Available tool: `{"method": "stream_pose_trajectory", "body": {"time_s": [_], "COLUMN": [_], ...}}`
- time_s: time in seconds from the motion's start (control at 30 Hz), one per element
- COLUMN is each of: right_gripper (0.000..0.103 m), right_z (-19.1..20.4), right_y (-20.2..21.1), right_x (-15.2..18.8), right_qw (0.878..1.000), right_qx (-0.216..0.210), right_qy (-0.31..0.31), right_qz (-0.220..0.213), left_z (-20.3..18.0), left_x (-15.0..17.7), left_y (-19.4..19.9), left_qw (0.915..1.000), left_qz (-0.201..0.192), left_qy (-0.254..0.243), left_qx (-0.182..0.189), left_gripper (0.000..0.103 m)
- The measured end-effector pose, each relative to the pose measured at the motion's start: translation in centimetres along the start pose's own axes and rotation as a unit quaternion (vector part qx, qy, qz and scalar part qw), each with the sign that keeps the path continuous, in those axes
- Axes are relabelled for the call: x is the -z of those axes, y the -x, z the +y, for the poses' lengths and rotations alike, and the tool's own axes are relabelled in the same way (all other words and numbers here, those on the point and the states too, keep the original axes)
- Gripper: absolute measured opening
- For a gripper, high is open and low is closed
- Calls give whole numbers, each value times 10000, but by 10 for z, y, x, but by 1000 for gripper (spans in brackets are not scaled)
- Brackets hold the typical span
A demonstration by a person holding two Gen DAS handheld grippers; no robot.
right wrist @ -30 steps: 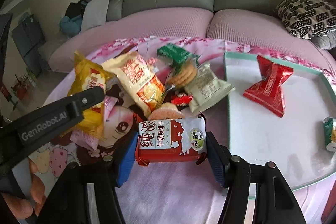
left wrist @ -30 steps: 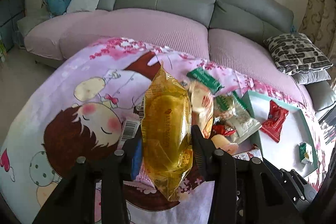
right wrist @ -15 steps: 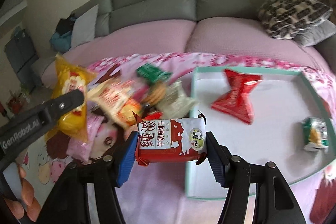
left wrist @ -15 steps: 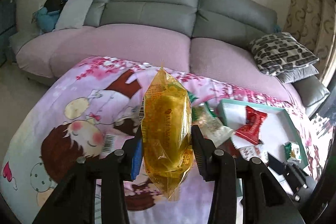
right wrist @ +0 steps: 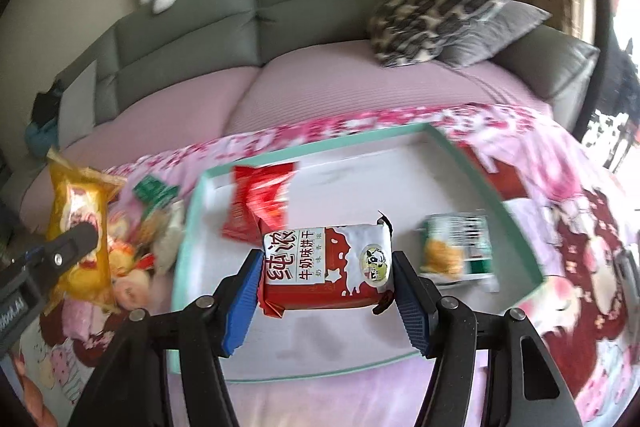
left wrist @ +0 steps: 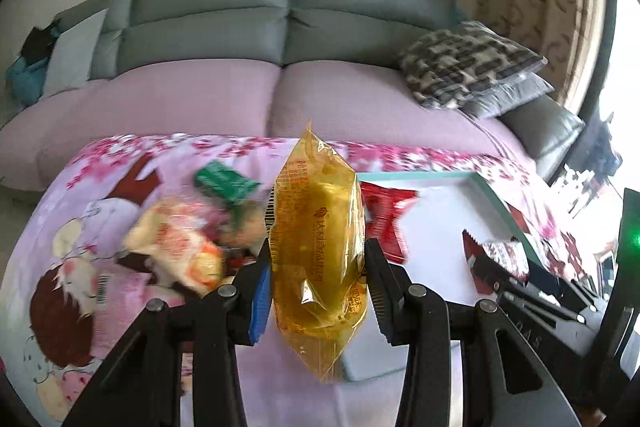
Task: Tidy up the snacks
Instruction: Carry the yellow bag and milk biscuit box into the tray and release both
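Right wrist view: tray [right wrist: 192, 227] holds red packet [right wrist: 256, 211] at 11 o'clock and green packet [right wrist: 456, 247] at 2 o'clock, snack pile [right wrist: 136, 247] left of it. Right gripper [right wrist: 324, 267], angled down over the tray, clamps milk biscuit pack [right wrist: 324, 263]. Left gripper [left wrist: 316, 263] pinches yellow bag [left wrist: 320, 247] upright, tray corner beneath.

snack pile [left wrist: 180, 247] blurred, green packet [right wrist: 456, 251] smeared
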State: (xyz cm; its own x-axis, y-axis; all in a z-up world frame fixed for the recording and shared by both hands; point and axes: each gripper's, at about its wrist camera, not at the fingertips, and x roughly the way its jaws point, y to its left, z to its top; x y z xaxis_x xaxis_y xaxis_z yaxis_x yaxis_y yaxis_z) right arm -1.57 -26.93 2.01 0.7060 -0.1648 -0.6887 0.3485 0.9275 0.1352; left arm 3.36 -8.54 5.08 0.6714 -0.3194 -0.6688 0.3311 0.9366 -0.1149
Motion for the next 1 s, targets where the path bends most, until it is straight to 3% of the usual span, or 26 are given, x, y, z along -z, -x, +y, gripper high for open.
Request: {"method": "stream_pose_trajectory", "body": {"time_s": [0.23, 0.4, 1.0], "right_gripper": [66, 66, 66], "right_z": [-49, -64, -48], "right_y": [9, 10, -9], "right_x": [-2, -2, 6], "right_qw": [9985, 9978, 9991], "right_qx": [382, 459, 278], "right_qy": [-376, -478, -240], "right_qz": [-89, -67, 230], "left_z": [-45, -67, -63], "left_x": [4, 9, 24], "left_y": [-15, -26, -64], "left_qw": [9985, 9966, 9955], "left_qz": [193, 353, 771], "left_qy": [-331, -501, -289], "left_qx": [385, 552, 464], "left_gripper": [44, 44, 45]}}
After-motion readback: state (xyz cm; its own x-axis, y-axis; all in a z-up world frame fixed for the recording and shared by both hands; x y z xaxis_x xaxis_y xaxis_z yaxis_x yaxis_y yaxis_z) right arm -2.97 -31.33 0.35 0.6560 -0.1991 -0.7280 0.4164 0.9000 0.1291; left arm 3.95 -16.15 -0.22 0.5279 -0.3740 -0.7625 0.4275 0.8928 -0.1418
